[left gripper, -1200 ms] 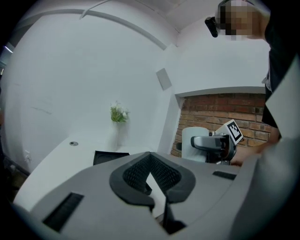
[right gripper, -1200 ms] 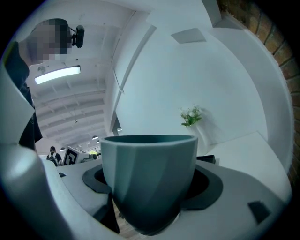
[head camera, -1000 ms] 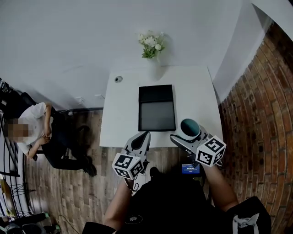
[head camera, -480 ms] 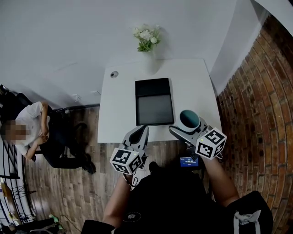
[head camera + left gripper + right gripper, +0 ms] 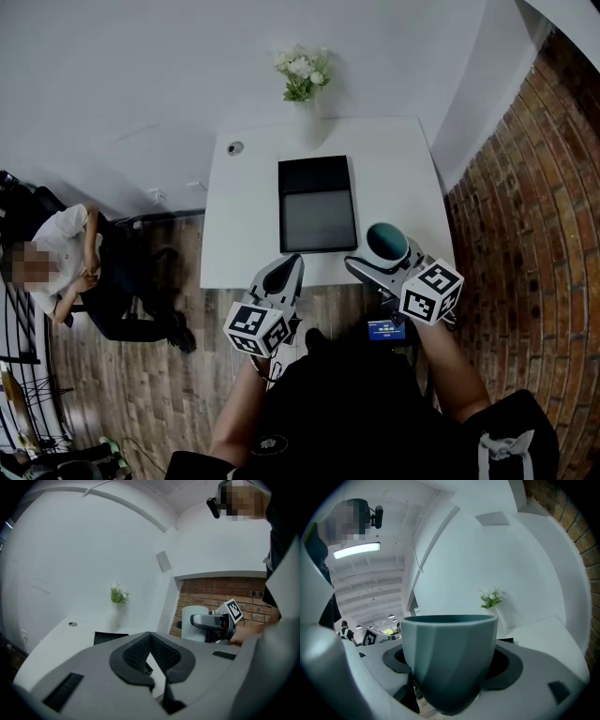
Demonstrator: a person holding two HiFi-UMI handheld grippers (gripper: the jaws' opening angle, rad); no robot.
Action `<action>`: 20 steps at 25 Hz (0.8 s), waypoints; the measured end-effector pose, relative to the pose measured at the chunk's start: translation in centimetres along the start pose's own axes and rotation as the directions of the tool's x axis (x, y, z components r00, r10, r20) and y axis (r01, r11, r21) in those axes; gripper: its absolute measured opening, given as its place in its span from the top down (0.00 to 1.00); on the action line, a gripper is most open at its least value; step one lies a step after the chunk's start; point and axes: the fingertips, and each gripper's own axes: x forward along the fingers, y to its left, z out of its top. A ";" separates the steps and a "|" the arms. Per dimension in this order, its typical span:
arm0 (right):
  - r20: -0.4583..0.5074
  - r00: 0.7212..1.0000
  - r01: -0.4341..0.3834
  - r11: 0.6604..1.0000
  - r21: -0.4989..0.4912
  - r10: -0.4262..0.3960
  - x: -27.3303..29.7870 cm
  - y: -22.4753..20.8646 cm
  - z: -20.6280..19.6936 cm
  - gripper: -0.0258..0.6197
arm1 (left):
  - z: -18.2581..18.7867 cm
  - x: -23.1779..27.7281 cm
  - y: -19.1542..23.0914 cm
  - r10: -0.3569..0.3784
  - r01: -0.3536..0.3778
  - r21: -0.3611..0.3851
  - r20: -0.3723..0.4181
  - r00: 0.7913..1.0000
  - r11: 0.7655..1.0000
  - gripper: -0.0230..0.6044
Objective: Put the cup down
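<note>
Head view: a white counter [image 5: 403, 178] stands on a wood floor [image 5: 159, 375], with a brick wall [image 5: 525, 206] at 3 o'clock. A black tray [image 5: 318, 203] lies at the counter's middle, a vase of white flowers [image 5: 302, 75] stands at its 12 o'clock edge, and a small round fitting [image 5: 234, 148] sits near its 10 o'clock corner. The teal cup [image 5: 386, 242] is upright over the counter's 5 o'clock part, just beside the tray's near right corner, held by the right gripper [image 5: 375, 262]. Whether its base touches the counter cannot be told. The left gripper [image 5: 291, 267] points at the counter's near edge at 6 o'clock, apart from the tray. A seated person [image 5: 70, 262] is at 9 o'clock on the floor side.

Left gripper view: its dark fingers [image 5: 131, 653] meet at their tips with nothing between them. Beyond lie the tray and counter, the flowers at 11 o'clock, and at 3 o'clock the right gripper with the cup in front of the brick wall.

Right gripper view: the cup fills the middle, upright, open mouth up, clamped between the two dark fingers [image 5: 508, 667] pressing its sides. The flowers show at 1 o'clock, with the counter's surface stretching behind the cup at 3 o'clock.
</note>
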 end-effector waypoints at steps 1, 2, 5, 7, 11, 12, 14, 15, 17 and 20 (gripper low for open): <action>-0.001 1.000 -0.001 1.000 -0.001 0.001 0.1 0.1 -0.1 0.33 | 0.0 -0.1 0.1 0.000 0.000 0.000 0.001 1.000 1.000 0.95; -0.003 1.000 -0.001 1.000 -0.002 0.001 0.2 0.2 -0.1 0.33 | 0.0 -0.2 0.1 0.000 0.000 0.000 0.001 1.000 1.000 0.95; -0.011 1.000 0.003 1.000 -0.005 -0.004 0.8 0.4 -0.4 0.33 | 0.1 -0.6 0.5 -0.004 0.004 -0.001 0.002 1.000 1.000 0.95; -0.019 1.000 0.008 1.000 -0.009 -0.008 1.5 0.3 -0.7 0.33 | 0.2 -0.8 0.9 -0.006 0.006 0.000 0.004 1.000 1.000 0.95; -0.042 0.999 0.006 1.000 -0.021 -0.006 3.5 -0.3 -1.2 0.33 | 0.6 -1.0 1.9 -0.001 0.001 -0.001 0.006 1.000 1.000 0.95; -0.048 0.999 0.003 1.000 -0.023 -0.004 4.1 -0.6 -1.3 0.33 | 0.7 -1.0 2.2 0.003 -0.003 -0.002 0.006 1.000 1.000 0.95; -0.059 0.998 -0.006 1.000 -0.024 0.005 5.3 -1.2 -1.3 0.33 | 0.8 -0.9 2.9 0.013 -0.012 -0.014 0.008 1.000 1.000 0.95; -0.064 0.998 -0.011 1.000 -0.023 0.010 5.9 -1.6 -1.4 0.33 | 0.8 -0.8 3.2 0.018 -0.018 -0.022 0.008 1.000 1.000 0.95; -0.071 0.997 -0.019 1.000 -0.016 0.018 7.3 -2.5 -1.4 0.33 | 0.8 -0.4 3.8 0.029 -0.029 -0.034 0.005 1.000 0.999 0.95; -0.082 0.996 -0.021 1.000 0.006 0.021 9.5 -4.5 -1.8 0.33 | 0.5 0.3 4.5 0.042 -0.042 -0.048 -0.008 0.999 0.998 0.95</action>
